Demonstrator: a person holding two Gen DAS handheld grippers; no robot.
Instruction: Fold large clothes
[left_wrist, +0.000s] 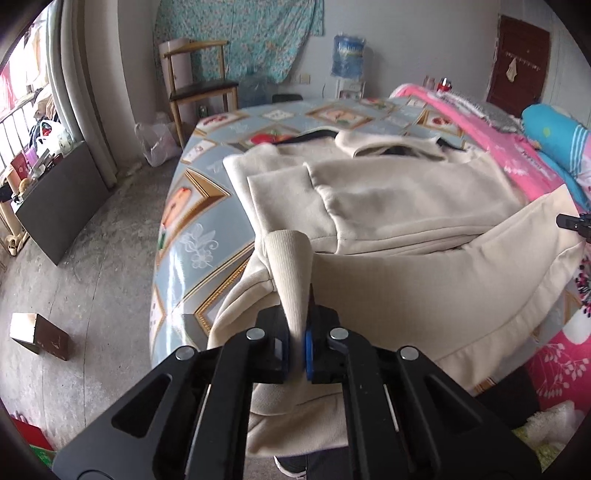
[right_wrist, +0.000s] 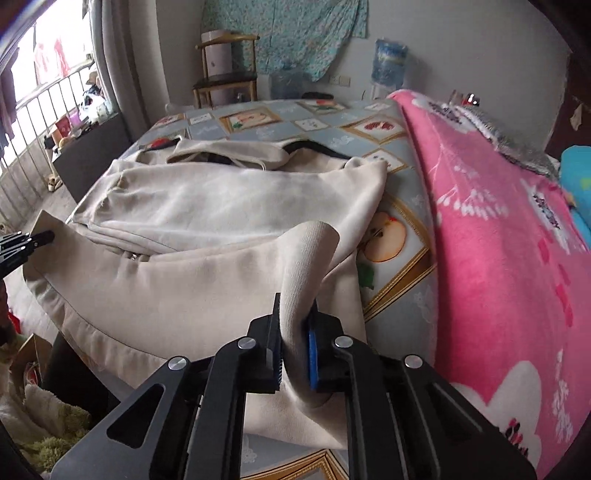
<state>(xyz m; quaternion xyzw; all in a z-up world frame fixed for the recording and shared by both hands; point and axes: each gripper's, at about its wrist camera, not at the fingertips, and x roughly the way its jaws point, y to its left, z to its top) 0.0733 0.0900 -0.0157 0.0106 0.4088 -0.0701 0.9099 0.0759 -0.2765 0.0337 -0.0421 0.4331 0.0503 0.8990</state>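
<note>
1. A cream jacket (left_wrist: 388, 192) is spread on a bed covered by a blue picture-patterned sheet (left_wrist: 192, 236); its near hem is lifted toward both grippers, while its collar end lies farther away.
2. One jacket, one pink blanket (right_wrist: 491, 236) to the right of it, one wooden chair (left_wrist: 199, 88) by the far wall and two grippers are counted.
3. The left gripper (left_wrist: 297, 339) is pressed together on a ribbed corner of the jacket's hem, which stands up between the pads.
4. The right gripper (right_wrist: 295, 343) is likewise clamped on the opposite hem corner, the fabric being pinched between its black and blue pads.
5. Each gripper's tip is seen at the edge of the other's view, touching the hem.
</note>
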